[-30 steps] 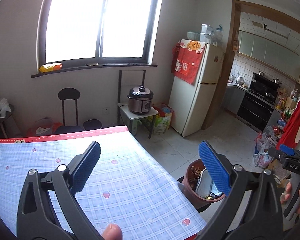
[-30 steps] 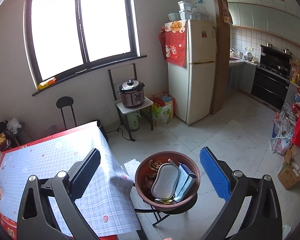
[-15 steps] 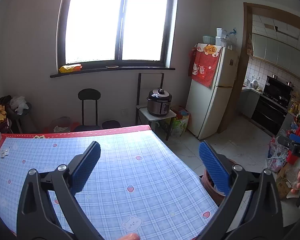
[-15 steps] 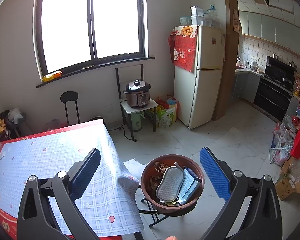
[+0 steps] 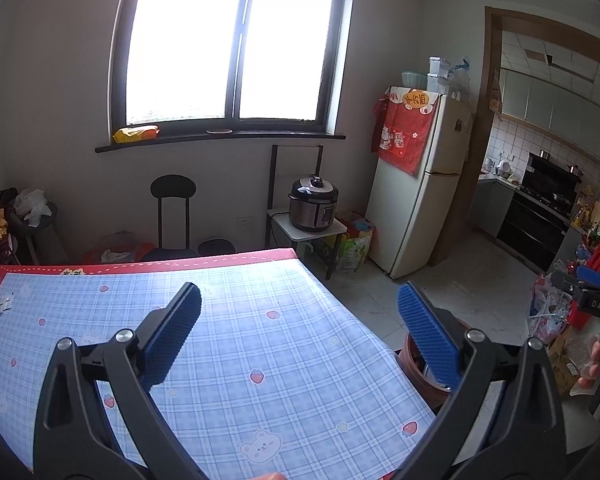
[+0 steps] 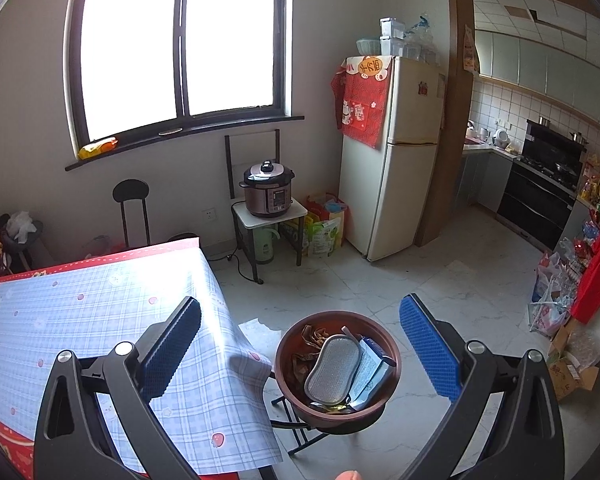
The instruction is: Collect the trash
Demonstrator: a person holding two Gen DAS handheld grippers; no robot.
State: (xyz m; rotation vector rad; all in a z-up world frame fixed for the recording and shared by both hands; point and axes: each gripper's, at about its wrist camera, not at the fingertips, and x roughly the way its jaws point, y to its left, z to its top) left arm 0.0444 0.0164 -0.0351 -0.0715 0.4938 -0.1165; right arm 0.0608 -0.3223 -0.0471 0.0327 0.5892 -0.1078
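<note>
Pads bare on both grippers: left gripper (image 5: pixel 299 334) spread wide with nothing between its fingers, right gripper (image 6: pixel 300 336) likewise. Left hovers over the tabletop (image 5: pixel 236 344), near its right edge; right hangs off that edge, above the bowl (image 6: pixel 337 368).

Bowl is the trash bin here. It sits on a folding stand just beside the table's near right corner, holding a grey sponge (image 6: pixel 332 368), brown wrappers (image 6: pixel 314 338) and a white-blue packet (image 6: pixel 370 364).

Judgement: search step, nothing picked yet. Only loose bits I can spot on the cloth are small white scraps (image 5: pixel 3 305) at the far left edge, too small to identify. Sweep left gripper that way, keep the fingers apart until they straddle a scrap, then pinch low and flat.

Count: grippers 2, bowl 1, sponge 1, scraps about 2.
</note>
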